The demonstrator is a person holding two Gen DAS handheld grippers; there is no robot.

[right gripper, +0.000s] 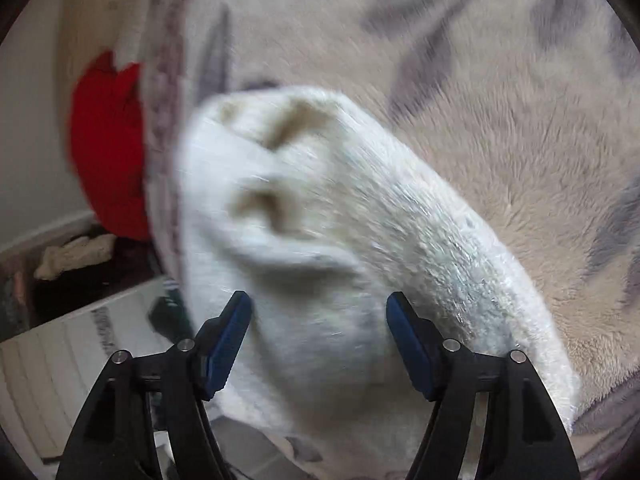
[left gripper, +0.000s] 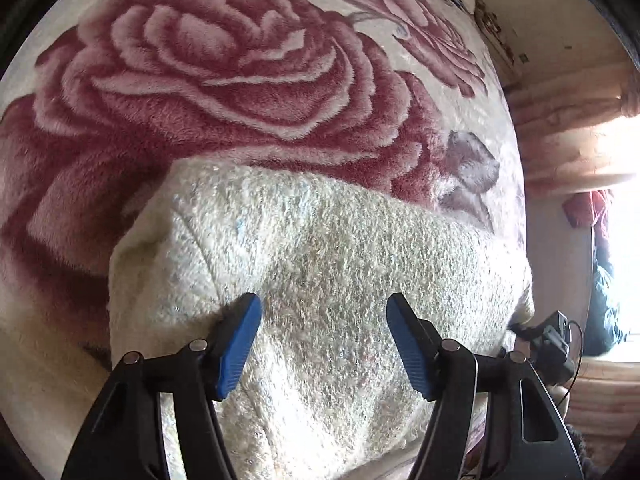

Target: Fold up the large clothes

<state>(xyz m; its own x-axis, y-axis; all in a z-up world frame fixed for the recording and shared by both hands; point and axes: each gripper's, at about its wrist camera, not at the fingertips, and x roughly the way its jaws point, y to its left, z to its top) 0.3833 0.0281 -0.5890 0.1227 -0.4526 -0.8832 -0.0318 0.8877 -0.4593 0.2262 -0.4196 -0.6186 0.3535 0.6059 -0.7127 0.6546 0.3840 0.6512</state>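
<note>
A cream fluffy garment lies folded on a plush blanket with big pink roses. My left gripper is open just above the garment's near part, blue pads apart, holding nothing. In the right wrist view the same cream garment lies bunched near the bed's left edge, blurred by motion. My right gripper is open over it, jaws wide, with cloth between and below the fingers but not pinched. The other gripper's black body shows at the garment's right end.
The blanket covers the bed in both views. A red cloth hangs past the bed's left edge, above a dark floor with a pale rag and a white panel. Bright window and pink curtain at right.
</note>
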